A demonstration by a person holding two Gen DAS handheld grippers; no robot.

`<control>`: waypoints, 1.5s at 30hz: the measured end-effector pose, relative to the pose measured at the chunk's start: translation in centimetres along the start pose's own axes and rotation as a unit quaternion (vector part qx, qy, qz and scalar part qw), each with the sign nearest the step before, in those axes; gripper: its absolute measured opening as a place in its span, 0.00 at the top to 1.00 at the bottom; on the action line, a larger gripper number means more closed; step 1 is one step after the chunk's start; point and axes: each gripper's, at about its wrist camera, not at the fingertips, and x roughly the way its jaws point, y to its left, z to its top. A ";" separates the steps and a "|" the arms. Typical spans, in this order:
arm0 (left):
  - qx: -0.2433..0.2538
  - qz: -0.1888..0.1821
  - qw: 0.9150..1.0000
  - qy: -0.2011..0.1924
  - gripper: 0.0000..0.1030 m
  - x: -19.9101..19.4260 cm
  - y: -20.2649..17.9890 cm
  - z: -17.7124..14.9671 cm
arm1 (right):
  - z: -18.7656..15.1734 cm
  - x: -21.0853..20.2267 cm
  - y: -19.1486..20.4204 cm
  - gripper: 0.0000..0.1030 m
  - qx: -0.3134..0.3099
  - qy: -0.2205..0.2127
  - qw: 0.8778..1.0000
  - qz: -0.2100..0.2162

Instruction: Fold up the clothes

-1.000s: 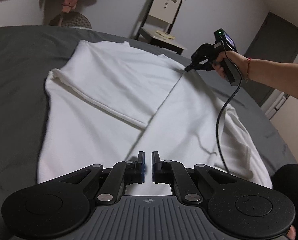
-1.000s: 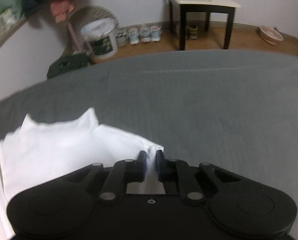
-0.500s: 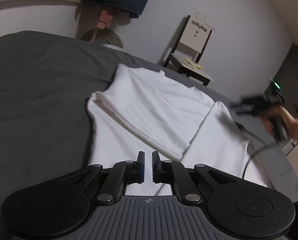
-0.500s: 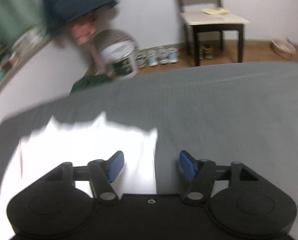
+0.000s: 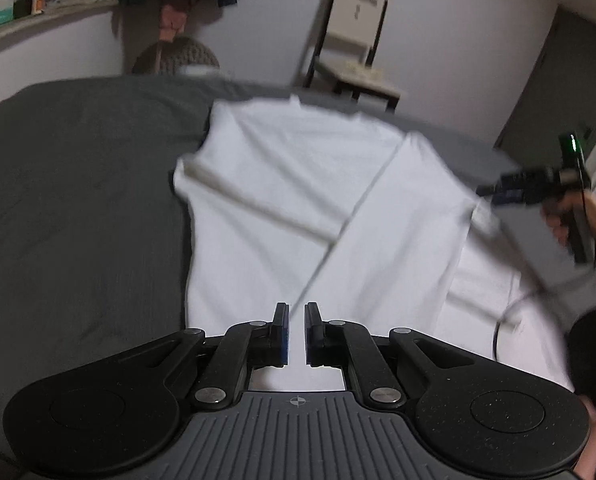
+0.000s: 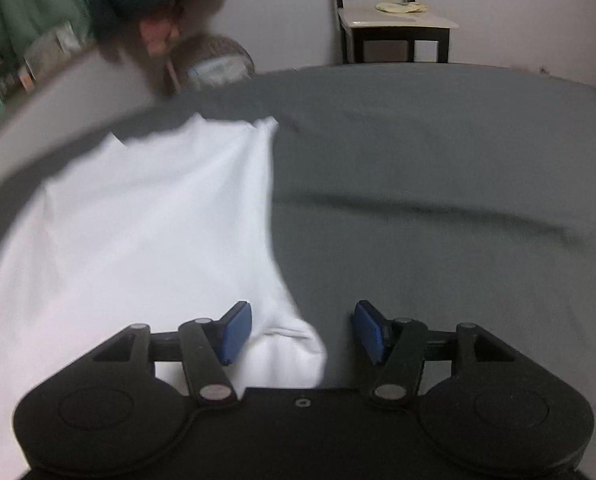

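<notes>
Grey bed (image 6: 438, 168) carries the white shirt (image 5: 298, 184) at frame centre. Right hand-held gripper (image 6: 302, 330) has just spread, releasing the folded-in side; left hand-held gripper (image 5: 296, 332) is pressed together, empty.

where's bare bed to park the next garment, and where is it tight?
Free: the grey bedspread between the white shirt and the chair, and the stretch left of the shirt in the left wrist view. Tight: the shirt's right edge, where the right gripper, open and holding nothing, trails its cable.
</notes>
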 end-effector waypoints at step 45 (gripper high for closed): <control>0.016 0.018 0.998 -0.065 0.96 21.5 2.9 23.0 | 12.2 4.1 3.0 0.92 0.023 -0.063 0.991 0.119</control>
